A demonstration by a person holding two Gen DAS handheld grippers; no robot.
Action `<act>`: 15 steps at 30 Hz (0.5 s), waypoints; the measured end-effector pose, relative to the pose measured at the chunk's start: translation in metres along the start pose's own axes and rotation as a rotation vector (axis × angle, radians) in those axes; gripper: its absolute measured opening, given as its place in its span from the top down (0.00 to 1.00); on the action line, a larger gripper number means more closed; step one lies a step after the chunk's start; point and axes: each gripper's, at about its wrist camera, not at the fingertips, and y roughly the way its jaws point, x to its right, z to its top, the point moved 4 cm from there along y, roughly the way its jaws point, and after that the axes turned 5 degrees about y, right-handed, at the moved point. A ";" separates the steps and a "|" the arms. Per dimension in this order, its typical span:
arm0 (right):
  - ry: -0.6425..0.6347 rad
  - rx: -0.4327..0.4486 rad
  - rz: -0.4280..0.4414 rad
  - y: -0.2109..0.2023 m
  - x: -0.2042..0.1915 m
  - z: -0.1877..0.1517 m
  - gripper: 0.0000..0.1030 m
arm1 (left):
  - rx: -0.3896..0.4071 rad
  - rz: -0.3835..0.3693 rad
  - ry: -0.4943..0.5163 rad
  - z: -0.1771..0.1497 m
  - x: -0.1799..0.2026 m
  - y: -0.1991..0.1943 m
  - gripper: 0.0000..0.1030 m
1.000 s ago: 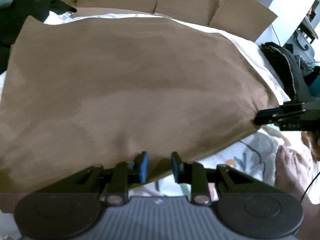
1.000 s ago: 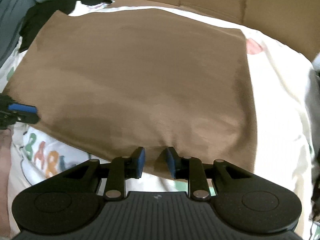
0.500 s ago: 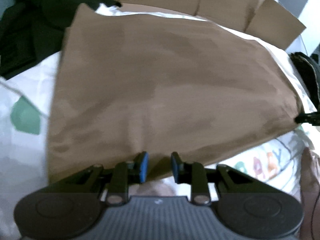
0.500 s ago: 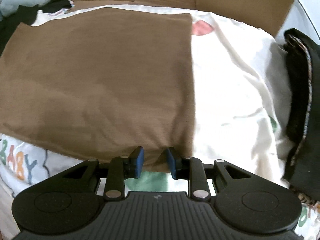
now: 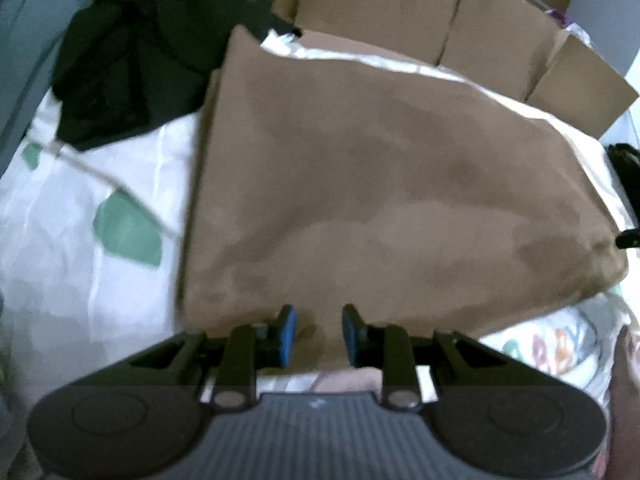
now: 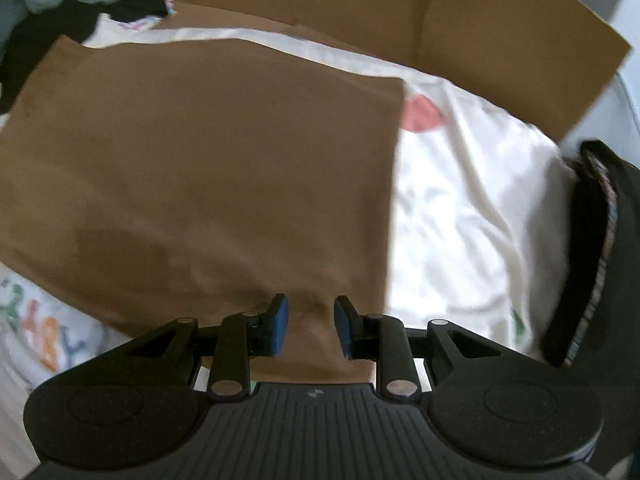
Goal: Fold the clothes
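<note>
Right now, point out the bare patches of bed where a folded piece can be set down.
Free: the white sheet between the brown cloth and the dark folded garment at the right edge. Also the leaf-print patch left of the brown cloth, below the black clothes pile. Crowded: the far left corner with that pile, and along the cardboard at the back.

The flat brown fabric garment (image 5: 400, 200) is sliding rightward across the left wrist view, so the white leaf-printed bedsheet (image 5: 100, 200) and the heap of black clothing (image 5: 132, 72) are coming into sight to the left of the garment. In the right wrist view the garment (image 6: 200, 180) is shifting leftward, with its right edge now showing, and a dark folded garment with patterned trim (image 6: 600, 240) is appearing well apart to its right.
</note>
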 end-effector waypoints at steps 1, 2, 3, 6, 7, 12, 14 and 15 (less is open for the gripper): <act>-0.015 0.006 0.014 0.001 -0.005 0.005 0.69 | 0.013 -0.010 0.004 0.007 0.003 0.003 0.73; -0.037 0.016 0.021 0.003 -0.009 0.011 0.69 | 0.025 -0.020 0.007 0.013 0.006 0.006 0.73; -0.058 0.026 0.026 0.005 -0.015 0.017 0.69 | 0.037 -0.030 0.011 0.018 0.008 0.009 0.73; -0.084 0.030 0.075 0.016 -0.034 0.031 0.69 | 0.069 -0.071 0.026 0.037 0.022 0.021 0.73; -0.092 0.032 0.094 0.020 -0.040 0.037 0.69 | 0.079 -0.083 0.037 0.040 0.027 0.024 0.73; -0.060 0.050 0.154 0.032 -0.080 0.039 0.69 | 0.090 -0.141 0.081 0.056 0.051 0.043 0.73; -0.029 0.067 0.153 0.037 -0.090 0.040 0.69 | 0.088 -0.154 0.100 0.060 0.060 0.050 0.73; -0.022 0.081 0.156 0.039 -0.098 0.040 0.69 | 0.087 -0.162 0.107 0.062 0.064 0.054 0.73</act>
